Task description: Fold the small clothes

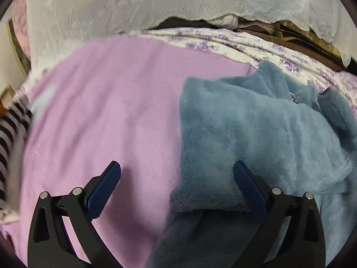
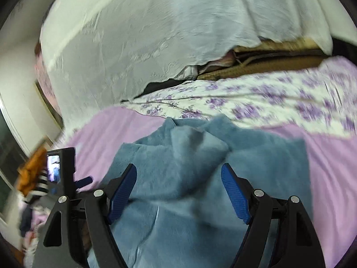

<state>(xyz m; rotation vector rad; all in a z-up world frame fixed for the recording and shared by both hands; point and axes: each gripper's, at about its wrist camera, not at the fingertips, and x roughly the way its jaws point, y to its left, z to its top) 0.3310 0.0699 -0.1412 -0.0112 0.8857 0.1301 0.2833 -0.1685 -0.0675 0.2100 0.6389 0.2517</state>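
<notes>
Both tongs stand spread wide with nothing pinched between their blue pads. Seen from the left wrist view, the left gripper (image 1: 176, 167) fills the bottom of the frame, its left finger over bare lilac sheet (image 1: 107, 102) and its right finger over the edge of a fluffy blue garment (image 1: 256, 138), which lies rumpled across the right half of the frame, a folded-over flap of it reaching the lower centre between the fingers. A small metal zip pull or clasp shows on the garment at the upper right, too small to tell which. Seen from the right wrist view, the right gripper (image 2: 178, 169) hovers at the bottom centre with the same blue garment (image 2: 178, 156) bunched beneath and between its fingers; whether the pads touch the pile cannot be told through the blur. The lilac sheet (image 2: 330, 167) shows on both sides of it. A floral purple-and-white cloth (image 2: 256, 102) lies across the middle right, beyond the garment, and a white embroidered cover (image 2: 133, 40) fills the upper part. At the lower left of that view the left gripper's camera body (image 2: 64, 169) appears beside a pile of striped and orange clothes (image 2: 35, 178).
</notes>
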